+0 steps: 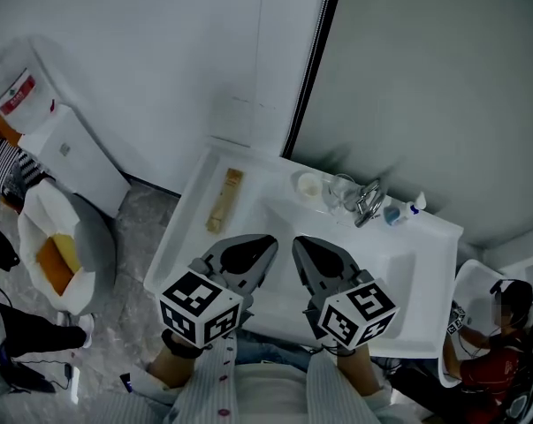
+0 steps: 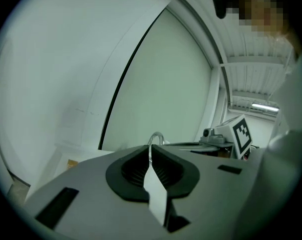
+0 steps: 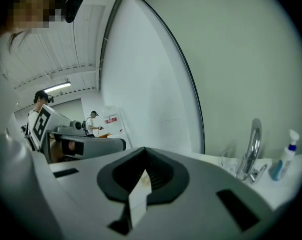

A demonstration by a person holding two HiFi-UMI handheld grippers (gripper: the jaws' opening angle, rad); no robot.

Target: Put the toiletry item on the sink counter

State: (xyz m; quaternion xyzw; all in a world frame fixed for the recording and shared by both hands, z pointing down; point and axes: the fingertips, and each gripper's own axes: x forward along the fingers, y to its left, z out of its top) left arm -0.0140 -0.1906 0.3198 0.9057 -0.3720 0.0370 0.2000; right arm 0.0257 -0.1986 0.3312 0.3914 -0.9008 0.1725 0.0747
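Note:
A tan, long toiletry box (image 1: 224,200) lies flat on the white sink counter (image 1: 185,237), left of the basin (image 1: 385,276). In the left gripper view the box (image 2: 70,163) shows as a small tan patch low on the left. My left gripper (image 1: 268,241) hovers over the counter's front edge, to the right of the box and apart from it. Its jaws (image 2: 151,149) meet at the tips with nothing between them. My right gripper (image 1: 299,241) is beside it over the basin's front. It is shut and empty too (image 3: 144,151).
A chrome faucet (image 1: 369,200), a clear glass (image 1: 340,189), a small white cup (image 1: 308,184) and a blue-and-white bottle (image 1: 399,212) stand at the back of the sink under a large mirror (image 1: 425,87). A grey chair (image 1: 67,246) stands at the left, and a person (image 1: 491,352) is at the lower right.

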